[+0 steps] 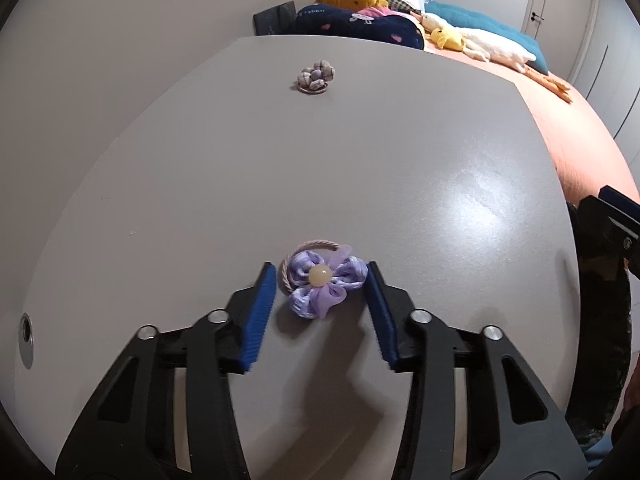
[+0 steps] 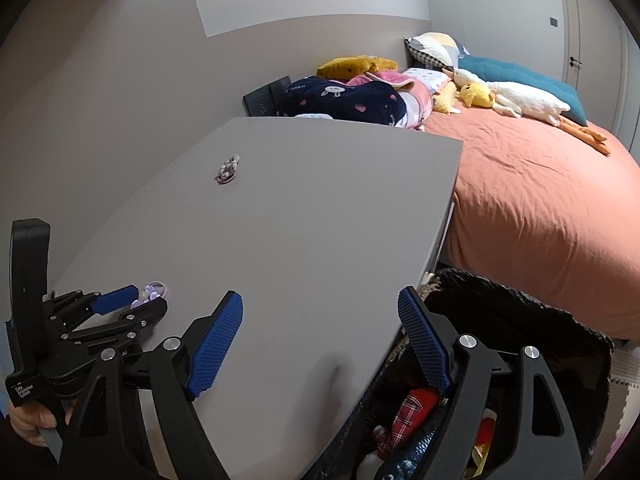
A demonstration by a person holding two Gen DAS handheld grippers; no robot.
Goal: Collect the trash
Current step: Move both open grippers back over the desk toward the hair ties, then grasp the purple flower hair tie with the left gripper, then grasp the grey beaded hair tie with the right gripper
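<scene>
White lettering on the dark blue blanket (image 2: pixel 340 100) reads "rabbit". The left gripper (image 1: pixel 322 280) has blue ribbed pads apart, flanking the purple fabric flower hair tie (image 1: pixel 320 280) near on the grey table (image 1: pixel 360 160); whether the right pad touches a petal is unclear. The right gripper (image 2: pixel 320 312) gapes empty, with the black trash bag (image 2: pixel 500 312) at right

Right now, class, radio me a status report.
Left claw straddling flower hair tie, pads not touching. Right claw open, empty. Second hair tie farther off. Nothing blocking.

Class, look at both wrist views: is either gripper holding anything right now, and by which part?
Nothing is held. The left gripper straddles the purple flower hair tie on the table, pads not yet pressing it. The right gripper is open and empty.
</scene>
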